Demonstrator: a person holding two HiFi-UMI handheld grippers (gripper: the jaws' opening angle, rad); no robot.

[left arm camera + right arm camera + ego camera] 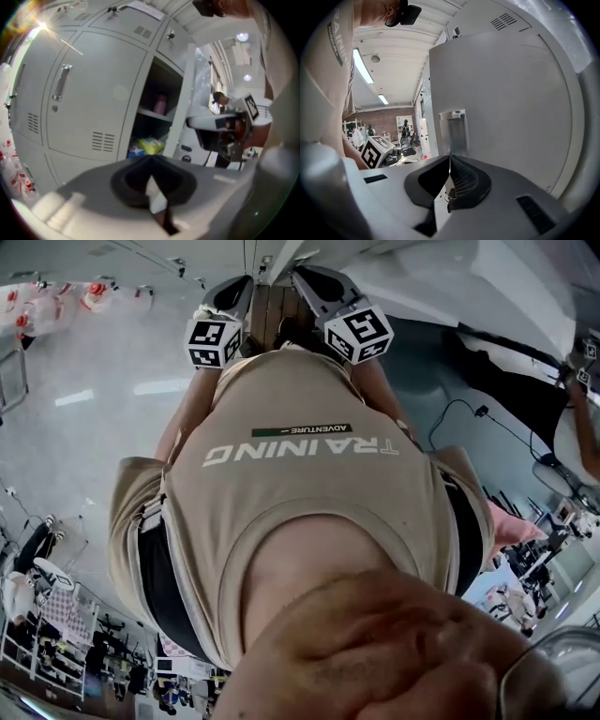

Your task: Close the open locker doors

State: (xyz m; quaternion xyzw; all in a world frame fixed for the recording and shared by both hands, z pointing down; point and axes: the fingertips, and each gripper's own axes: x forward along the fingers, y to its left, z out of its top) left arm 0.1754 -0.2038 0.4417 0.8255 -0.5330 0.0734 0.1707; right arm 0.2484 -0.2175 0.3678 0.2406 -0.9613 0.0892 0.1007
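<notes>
left tongs point(150, 160) and right tongs point(450, 157) pinched empty, i risk bouncing the locker door point(506, 93) back by shoving hard.

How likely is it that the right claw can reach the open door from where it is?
Probably yes. The door faces the shut right claw straight ahead, its handle just above the tips, and nothing shows between them.

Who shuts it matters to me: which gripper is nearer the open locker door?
Right. The right gripper is close in front of the door; the left gripper is farther off, facing the open compartment.
</notes>
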